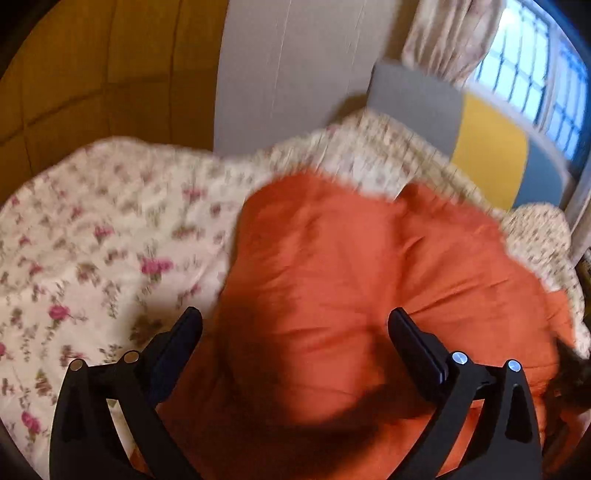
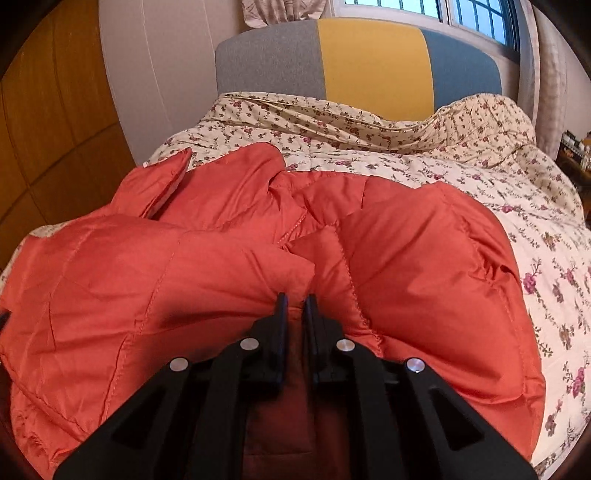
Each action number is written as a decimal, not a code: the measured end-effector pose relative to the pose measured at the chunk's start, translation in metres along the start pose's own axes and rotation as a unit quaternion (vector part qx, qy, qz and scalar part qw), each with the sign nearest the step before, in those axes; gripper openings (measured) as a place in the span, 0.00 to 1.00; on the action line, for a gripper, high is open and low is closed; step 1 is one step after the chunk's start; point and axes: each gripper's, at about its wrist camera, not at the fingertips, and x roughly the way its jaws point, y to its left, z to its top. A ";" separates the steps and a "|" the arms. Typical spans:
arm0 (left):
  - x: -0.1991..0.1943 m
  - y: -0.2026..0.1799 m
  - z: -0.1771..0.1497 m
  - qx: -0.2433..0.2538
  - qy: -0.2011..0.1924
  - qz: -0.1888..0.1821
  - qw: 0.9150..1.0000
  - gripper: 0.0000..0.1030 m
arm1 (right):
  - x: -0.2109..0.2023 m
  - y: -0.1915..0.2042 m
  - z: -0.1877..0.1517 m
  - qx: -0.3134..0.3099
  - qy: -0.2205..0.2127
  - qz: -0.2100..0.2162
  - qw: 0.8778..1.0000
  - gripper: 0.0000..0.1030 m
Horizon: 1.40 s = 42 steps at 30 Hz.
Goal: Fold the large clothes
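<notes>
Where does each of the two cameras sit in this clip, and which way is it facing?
Left wrist view: rides on the left gripper, looking forward and down at the orange jacket on the floral bedspread; image blurred; its own jaws stand wide apart, holding nothing.
Right wrist view: rides on the right gripper, facing along the bed toward the headboard and window; its jaws are nearly closed, pinching jacket fabric.
Shared: jacket, bedspread, headboard, window, curtain, wooden wardrobe. Neither shows the other gripper or a hand.

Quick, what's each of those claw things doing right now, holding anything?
Left gripper: jaws wide open, holding nothing, above the orange jacket.
Right gripper: jaws nearly closed, pinching a fold of the orange jacket.
</notes>
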 end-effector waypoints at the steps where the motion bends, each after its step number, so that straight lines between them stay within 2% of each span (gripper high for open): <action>1: -0.012 -0.007 0.002 0.002 -0.021 -0.012 1.000 0.97 | 0.001 0.001 0.001 -0.002 0.000 -0.002 1.000 0.08; 3: -0.022 -0.024 0.008 0.020 -0.033 -0.019 0.999 0.97 | -0.006 -0.003 -0.007 -0.002 -0.001 -0.003 1.000 0.08; 6: -0.017 -0.061 0.018 0.067 -0.032 -0.030 0.997 0.95 | -0.007 -0.004 -0.009 -0.004 -0.002 -0.005 1.000 0.10; 9: 0.006 -0.090 0.020 0.118 -0.021 -0.011 0.993 0.83 | -0.008 -0.004 -0.009 -0.009 -0.003 -0.009 1.000 0.10; 11: 0.037 -0.098 0.018 0.137 0.011 0.012 0.990 0.79 | -0.008 -0.002 -0.010 -0.011 -0.003 -0.012 1.000 0.10; 14: 0.067 -0.084 0.017 0.113 0.032 0.005 0.993 0.79 | -0.008 -0.001 -0.010 -0.016 -0.004 -0.016 1.000 0.10; 20: 0.080 -0.082 0.009 0.112 0.048 -0.004 0.993 0.79 | -0.006 0.001 -0.011 -0.020 -0.004 -0.021 1.000 0.10; 23: 0.074 -0.078 0.007 0.105 0.044 -0.011 0.993 0.82 | -0.006 0.001 -0.011 -0.019 -0.004 -0.019 1.000 0.10; 25: 0.069 -0.076 0.005 0.100 0.040 -0.022 0.994 0.92 | -0.008 0.001 -0.011 -0.018 -0.006 -0.019 1.000 0.10; 27: 0.061 -0.069 0.001 0.087 0.036 -0.042 0.995 0.94 | -0.011 0.000 -0.013 -0.016 -0.008 -0.017 1.000 0.11; 33: 0.044 -0.058 -0.012 0.064 0.032 -0.066 0.995 0.94 | -0.026 -0.006 -0.025 -0.006 -0.015 -0.011 1.000 0.11; 42: 0.024 -0.052 -0.027 0.063 0.045 -0.070 0.995 0.94 | -0.046 -0.010 -0.041 -0.007 -0.006 -0.010 1.000 0.12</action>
